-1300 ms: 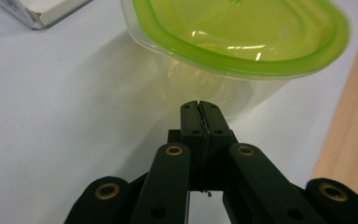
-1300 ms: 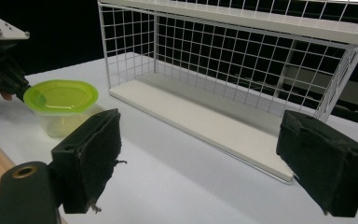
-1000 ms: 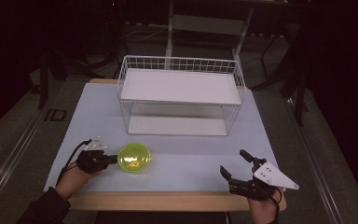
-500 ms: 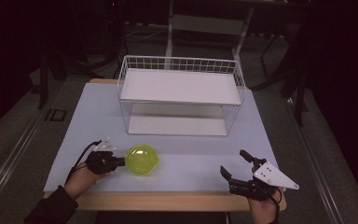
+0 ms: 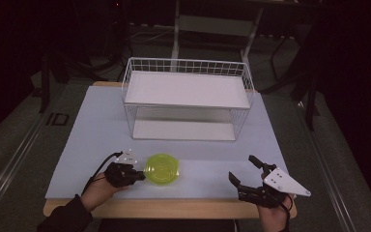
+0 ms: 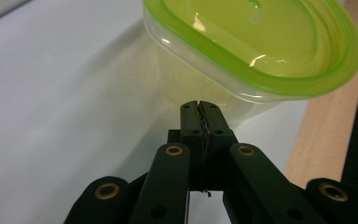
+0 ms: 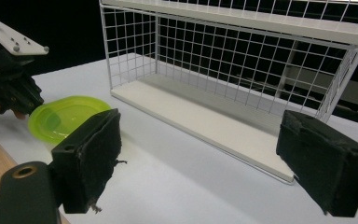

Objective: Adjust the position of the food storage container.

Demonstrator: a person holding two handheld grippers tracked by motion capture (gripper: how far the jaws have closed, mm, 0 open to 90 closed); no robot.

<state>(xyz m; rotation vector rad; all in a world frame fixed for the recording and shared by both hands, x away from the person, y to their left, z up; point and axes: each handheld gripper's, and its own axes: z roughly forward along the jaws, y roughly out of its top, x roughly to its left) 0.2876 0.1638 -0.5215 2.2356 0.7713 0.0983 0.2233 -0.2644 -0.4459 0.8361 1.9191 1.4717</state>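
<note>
The left tool [image 5: 137,175], jaws pressed together, touches the side of the lime-green lidded clear plastic container [image 5: 162,168] sitting near-left on the white desk [image 5: 96,125], while the right tool [image 5: 248,178] waits spread apart, so the white wire two-tier shelf [image 5: 187,99] seemingly remains unloaded.

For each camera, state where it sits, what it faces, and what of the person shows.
High view: above the near edge, facing forward and down on the wire shelf rack; both forearms, left gripper, right gripper.
Left gripper view: behind its shut jaws, facing the green-lidded container.
Right gripper view: between open jaws, facing rack and left gripper.
All share the container.
</note>
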